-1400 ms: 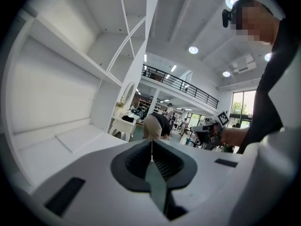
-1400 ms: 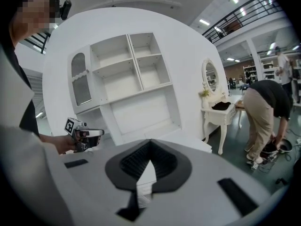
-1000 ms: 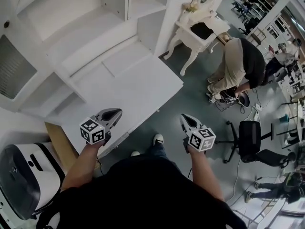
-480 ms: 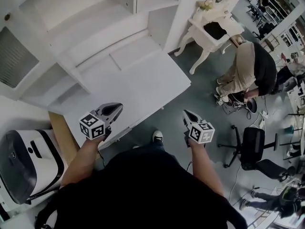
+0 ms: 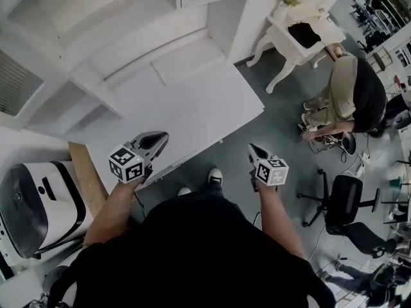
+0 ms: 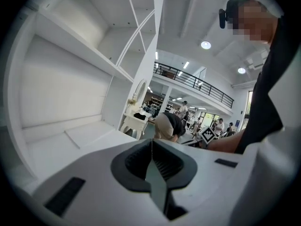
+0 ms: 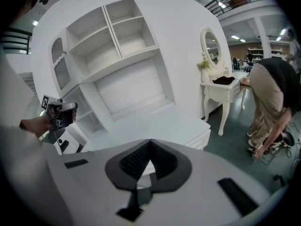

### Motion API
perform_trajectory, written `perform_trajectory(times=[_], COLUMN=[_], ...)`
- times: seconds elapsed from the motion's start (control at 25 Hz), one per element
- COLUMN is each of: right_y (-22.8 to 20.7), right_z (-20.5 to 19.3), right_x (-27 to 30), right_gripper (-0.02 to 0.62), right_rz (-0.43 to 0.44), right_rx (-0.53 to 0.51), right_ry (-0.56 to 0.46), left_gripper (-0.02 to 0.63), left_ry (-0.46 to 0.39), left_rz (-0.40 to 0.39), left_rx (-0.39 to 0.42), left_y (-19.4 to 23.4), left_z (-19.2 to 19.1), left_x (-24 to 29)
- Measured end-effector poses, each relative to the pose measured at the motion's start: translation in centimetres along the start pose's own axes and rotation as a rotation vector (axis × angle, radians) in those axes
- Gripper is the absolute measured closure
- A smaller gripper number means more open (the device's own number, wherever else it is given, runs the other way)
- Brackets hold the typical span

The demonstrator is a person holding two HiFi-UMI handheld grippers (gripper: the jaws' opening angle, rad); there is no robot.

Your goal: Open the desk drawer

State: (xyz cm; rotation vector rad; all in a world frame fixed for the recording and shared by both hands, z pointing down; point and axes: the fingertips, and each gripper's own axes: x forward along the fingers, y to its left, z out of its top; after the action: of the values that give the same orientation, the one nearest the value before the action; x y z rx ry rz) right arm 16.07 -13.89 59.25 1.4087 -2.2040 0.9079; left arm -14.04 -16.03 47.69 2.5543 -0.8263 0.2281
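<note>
Noted L gripper (image 5: 154,144) & R gripper (image 5: 255,153) both pressed together, empty, by worktop (image 5: 192,108) front edge. Located drawer (image 5: 192,160) under that edge, shut. Judged stiff, lightish, sliding straight out; best taken at front pull, unresolved here.

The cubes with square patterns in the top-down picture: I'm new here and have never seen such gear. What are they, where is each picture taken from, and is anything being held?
The cubes are parts of two hand-held grippers, tools with two jaws that a person works by hand. The top-down picture comes from a camera on that person's head. In it the left gripper appears over the front edge of the white desk, and the right gripper is over the floor beside it. The other two pictures come from cameras riding on each gripper, looking along its jaws. Both pairs of jaws are closed with nothing between them, so nothing is held. I see nothing standing on the desk top.
</note>
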Motion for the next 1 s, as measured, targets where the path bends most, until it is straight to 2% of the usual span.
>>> perform_trajectory(times=[0.44,1.0], right_y=[-4.6,-5.2], right_z=[-4.2,-10.5], right_x=[5.2,13.6], right_gripper=[0.594,0.594], right_rz=[0.033,0.157], right_rx=[-0.029,-0.144], right_ry=[0.163,0.389], left_gripper=[0.591,0.591], left_ry=[0.037,0.079], left_rz=[0.065,0.17], left_rx=[-0.036,-0.109], left_y=[0.5,2.5], left_z=[-0.9,-2.9], left_x=[2.4,3.3])
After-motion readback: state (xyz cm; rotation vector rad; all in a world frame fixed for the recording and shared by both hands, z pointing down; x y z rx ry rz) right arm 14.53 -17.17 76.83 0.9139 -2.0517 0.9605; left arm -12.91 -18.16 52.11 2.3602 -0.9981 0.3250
